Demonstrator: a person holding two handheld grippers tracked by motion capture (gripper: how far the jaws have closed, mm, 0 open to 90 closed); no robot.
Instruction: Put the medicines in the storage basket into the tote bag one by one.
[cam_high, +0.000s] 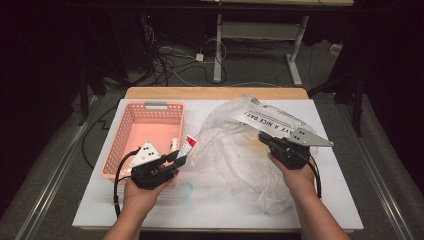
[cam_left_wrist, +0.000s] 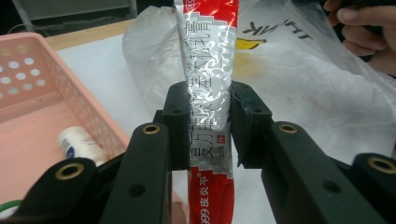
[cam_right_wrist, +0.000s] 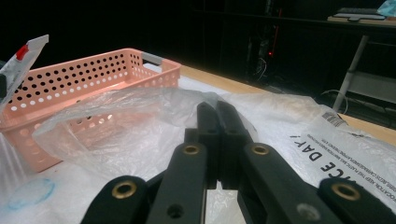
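left hand-held gripper (cam_left_wrist: 203, 126): jaws closed part way on a red and silver ointment tube (cam_left_wrist: 209, 93), pads pressing its flat sides about midway along its length.
ointment tube: held off the surface, between the pink perforated basket (cam_high: 131, 131) and the clear plastic bag (cam_high: 235, 150); in the high view its crimped end points up and away from the person, toward the bag's mouth.
long axis: runs straight along the gripper's own line, so the tube sticks out ahead of the jaws, not across them.
right hand-held gripper (cam_right_wrist: 217, 119): jaws fully shut, pinching a fold of the plastic bag's film and holding it up near the printed side.
key relation: the basket lies just beside the left gripper, on its left, rim close by; the left hand is far nearer to it than the right.
basket contents: a small white bottle (cam_left_wrist: 80, 143) lies on the floor near the wall closest to the tube.
likely step: carry the tube sideways over the rim and let go clear of the bottle.
surface (cam_high: 320, 195): white sheet over a wooden top.
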